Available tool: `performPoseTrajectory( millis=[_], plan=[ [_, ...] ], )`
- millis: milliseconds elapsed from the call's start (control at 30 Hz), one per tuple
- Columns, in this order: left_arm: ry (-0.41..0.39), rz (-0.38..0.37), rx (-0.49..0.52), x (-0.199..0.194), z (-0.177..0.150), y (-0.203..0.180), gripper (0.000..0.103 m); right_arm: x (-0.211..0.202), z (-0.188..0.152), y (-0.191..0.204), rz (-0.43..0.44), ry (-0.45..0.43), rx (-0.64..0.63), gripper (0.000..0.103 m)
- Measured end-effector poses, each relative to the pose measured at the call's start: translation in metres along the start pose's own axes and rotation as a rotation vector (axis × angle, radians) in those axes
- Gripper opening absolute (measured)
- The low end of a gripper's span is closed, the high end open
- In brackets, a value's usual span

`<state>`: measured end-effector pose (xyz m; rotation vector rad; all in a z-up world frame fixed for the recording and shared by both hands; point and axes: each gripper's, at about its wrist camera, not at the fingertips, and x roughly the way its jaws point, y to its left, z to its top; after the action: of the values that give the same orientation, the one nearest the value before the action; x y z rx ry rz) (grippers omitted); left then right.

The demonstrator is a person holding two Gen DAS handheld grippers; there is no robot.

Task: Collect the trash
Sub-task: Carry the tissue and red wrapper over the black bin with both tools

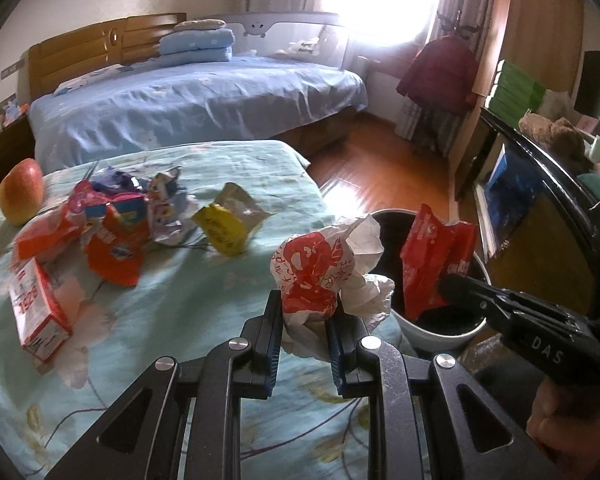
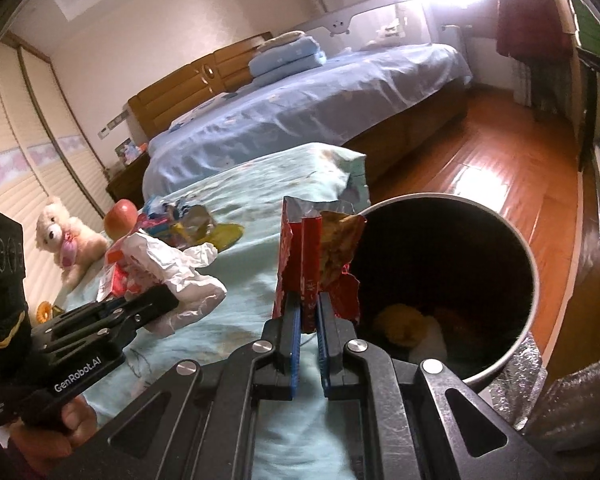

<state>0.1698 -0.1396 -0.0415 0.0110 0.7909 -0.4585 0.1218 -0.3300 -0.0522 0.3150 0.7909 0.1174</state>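
My left gripper [image 1: 305, 312] is shut on a crumpled white and red paper wrapper [image 1: 320, 268], held above the edge of the floral bedspread [image 1: 188, 320]. To its right, my right gripper [image 1: 454, 286] is shut on a torn red foil packet [image 1: 432, 256] over the white bin [image 1: 428, 334]. In the right wrist view, the right gripper [image 2: 309, 310] pinches the red packet [image 2: 304, 252] beside the bin's rim [image 2: 534, 280]. The bin holds some yellow and white trash. The left gripper [image 2: 166, 300] with its paper wrapper [image 2: 180, 272] is at the left.
More wrappers [image 1: 112, 224], a yellow packet [image 1: 224, 230] and a red and white box [image 1: 36, 308] lie on the bedspread, with an apple [image 1: 20, 192] behind. A teddy bear [image 2: 60, 240] sits at the far left. Beyond are a blue bed [image 1: 204, 100], a wooden floor [image 1: 380, 168] and a dark cabinet [image 1: 512, 200].
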Motion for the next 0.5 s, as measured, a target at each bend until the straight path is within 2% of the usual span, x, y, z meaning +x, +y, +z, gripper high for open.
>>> performPoseTrajectory(
  millis=[500],
  plan=[
    [0.023,-0.029,0.031,0.034,0.019,-0.030,0.020,0.002,0.006,-0.047,-0.077,0.006,0.069,0.007]
  ],
)
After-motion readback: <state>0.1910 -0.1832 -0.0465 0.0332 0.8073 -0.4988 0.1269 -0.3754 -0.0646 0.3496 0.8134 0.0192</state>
